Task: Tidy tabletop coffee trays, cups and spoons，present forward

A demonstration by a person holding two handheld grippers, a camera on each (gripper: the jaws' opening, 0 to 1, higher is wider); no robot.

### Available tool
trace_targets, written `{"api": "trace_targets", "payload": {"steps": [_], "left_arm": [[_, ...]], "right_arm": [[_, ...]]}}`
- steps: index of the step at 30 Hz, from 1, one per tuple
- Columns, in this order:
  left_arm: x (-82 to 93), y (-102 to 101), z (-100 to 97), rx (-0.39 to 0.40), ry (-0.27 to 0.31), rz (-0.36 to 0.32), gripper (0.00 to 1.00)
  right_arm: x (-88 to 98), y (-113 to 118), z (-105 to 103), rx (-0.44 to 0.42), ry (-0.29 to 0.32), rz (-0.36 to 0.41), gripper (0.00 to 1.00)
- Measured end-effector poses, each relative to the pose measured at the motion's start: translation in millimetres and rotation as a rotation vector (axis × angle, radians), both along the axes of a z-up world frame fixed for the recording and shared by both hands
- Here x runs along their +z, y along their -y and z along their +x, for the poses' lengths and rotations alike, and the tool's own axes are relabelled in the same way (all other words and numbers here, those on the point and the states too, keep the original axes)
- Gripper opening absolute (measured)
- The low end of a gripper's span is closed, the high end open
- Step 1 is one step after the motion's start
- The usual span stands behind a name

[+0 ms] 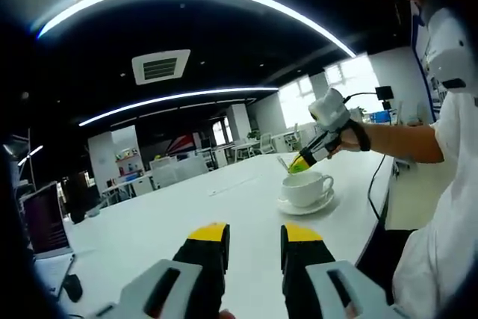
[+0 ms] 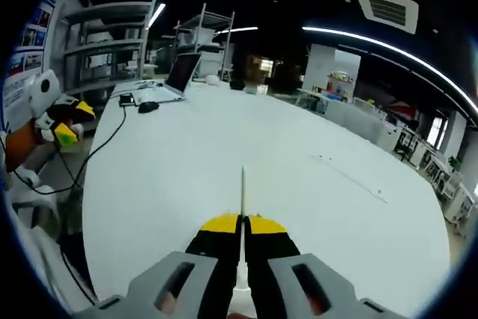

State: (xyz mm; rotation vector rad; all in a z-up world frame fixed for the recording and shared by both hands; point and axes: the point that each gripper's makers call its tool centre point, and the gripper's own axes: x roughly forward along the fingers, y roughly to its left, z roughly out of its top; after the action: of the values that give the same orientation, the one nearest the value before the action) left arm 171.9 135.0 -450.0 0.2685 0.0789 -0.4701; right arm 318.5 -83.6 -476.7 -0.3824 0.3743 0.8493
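Observation:
A white coffee cup (image 1: 306,187) stands on its white saucer (image 1: 323,205) toward the right of the long white table (image 1: 187,214). In the left gripper view my right gripper (image 1: 301,163), held in a person's hand, hovers just above the cup's rim with a thin spoon (image 1: 282,163) sticking out of it. In the right gripper view that gripper (image 2: 243,223) is shut on the spoon's handle, and the pale spoon (image 2: 243,188) points straight ahead over the bare table (image 2: 224,155). My left gripper (image 1: 255,237) is low over the table, short of the cup, open with nothing between its fingers. It also appears at the left edge as the left gripper (image 2: 66,126).
A laptop (image 2: 178,74) and a mouse (image 2: 148,107) lie at the table's far end, with a black cable (image 2: 104,143) running off the edge. The laptop (image 1: 45,222) is also at the left in the left gripper view. A person in white (image 1: 448,207) stands to the right. Desks and shelves fill the room behind.

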Motion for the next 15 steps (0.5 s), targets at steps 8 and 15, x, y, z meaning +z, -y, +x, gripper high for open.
{"api": "trace_targets", "payload": {"steps": [8, 15], "left_arm": [[-3.8, -2.6, 1.4, 0.011, -0.005, -0.010, 0.29], [-3.3, -3.4, 1.1, 0.014, -0.003, -0.011, 0.29]], "right_arm": [[-3.2, -6.8, -2.9, 0.013, -0.010, 0.003, 0.04], [-8.1, -15.4, -6.5, 0.046, -0.007, -0.017, 0.04]]}}
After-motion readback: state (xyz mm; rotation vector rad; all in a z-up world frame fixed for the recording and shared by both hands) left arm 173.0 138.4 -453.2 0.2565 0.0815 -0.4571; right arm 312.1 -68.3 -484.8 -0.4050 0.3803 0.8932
